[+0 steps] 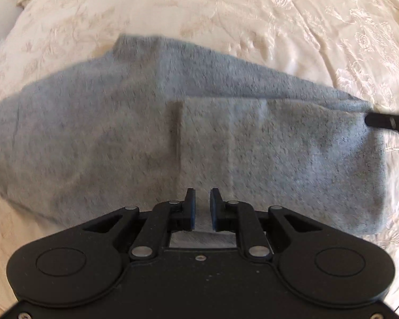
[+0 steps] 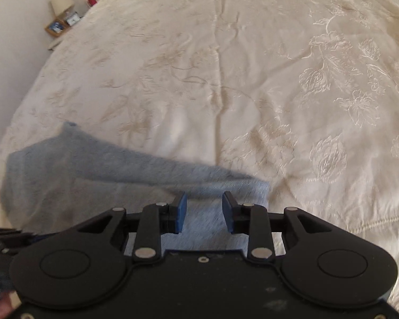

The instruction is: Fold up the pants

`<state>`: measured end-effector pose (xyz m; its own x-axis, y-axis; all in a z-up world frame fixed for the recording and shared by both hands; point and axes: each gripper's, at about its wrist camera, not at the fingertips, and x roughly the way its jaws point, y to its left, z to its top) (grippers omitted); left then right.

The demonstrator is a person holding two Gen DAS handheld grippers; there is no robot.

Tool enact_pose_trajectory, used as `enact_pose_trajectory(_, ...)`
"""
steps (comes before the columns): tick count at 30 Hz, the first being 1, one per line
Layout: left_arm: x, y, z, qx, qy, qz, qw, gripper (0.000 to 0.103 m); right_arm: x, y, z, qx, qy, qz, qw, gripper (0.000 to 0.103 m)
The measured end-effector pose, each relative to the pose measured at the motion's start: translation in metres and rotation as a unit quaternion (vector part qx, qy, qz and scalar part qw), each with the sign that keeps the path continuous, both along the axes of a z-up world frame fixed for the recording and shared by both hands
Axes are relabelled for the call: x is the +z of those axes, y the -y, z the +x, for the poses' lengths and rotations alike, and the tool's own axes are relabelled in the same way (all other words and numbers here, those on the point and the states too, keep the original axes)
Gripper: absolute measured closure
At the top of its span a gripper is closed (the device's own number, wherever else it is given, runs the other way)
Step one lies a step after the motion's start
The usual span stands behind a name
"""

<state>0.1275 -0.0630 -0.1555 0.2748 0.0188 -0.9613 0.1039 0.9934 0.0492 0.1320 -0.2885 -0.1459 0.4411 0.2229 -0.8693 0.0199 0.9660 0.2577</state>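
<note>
Grey pants (image 1: 173, 133) lie folded on a cream embroidered bedspread (image 1: 279, 26), spread left to right with a folded layer on the right half. My left gripper (image 1: 202, 199) hovers over their near edge, jaws slightly apart with nothing between them. In the right wrist view the pants (image 2: 93, 170) lie at the lower left. My right gripper (image 2: 203, 207) is open and empty over their right end; it also shows in the left wrist view (image 1: 385, 121) as a dark tip at the far right.
The bedspread (image 2: 252, 79) stretches far ahead and right. A nightstand with a lamp (image 2: 61, 0), a clock and a framed picture (image 2: 56, 28) stands beside the bed at the upper left, next to a wall.
</note>
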Motion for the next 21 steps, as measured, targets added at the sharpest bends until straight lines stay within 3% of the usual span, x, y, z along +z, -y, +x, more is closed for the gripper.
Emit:
enact_pose_trajectory(3, -0.007, 0.009, -0.007, 0.006, -0.012, 0.015, 0.9998, 0.081, 0.0, -0.008, -0.026, 0.025, -0.014, -0.001, 1.0, 0.07)
enact_pose_trajectory(7, -0.018, 0.019, -0.01, 0.004, -0.019, 0.035, 0.9992, 0.082, -0.023, -0.019, -0.051, 0.04, -0.054, -0.004, 0.998, 0.071)
enact_pose_trajectory(12, -0.019, 0.013, -0.006, 0.017, -0.023, 0.024, 0.9993, 0.081, -0.046, -0.031, -0.058, 0.055, -0.075, -0.033, 0.995, 0.073)
enact_pose_trajectory(17, 0.001, -0.017, -0.009, 0.019, 0.007, 0.01, 0.9998, 0.079, -0.035, -0.032, -0.053, 0.029, -0.073, -0.028, 0.997, 0.072)
enact_pose_trajectory(21, 0.017, -0.071, -0.014, 0.046, 0.032, 0.007, 0.9984, 0.078, -0.012, -0.039, -0.055, 0.0, -0.052, -0.022, 0.998, 0.07)
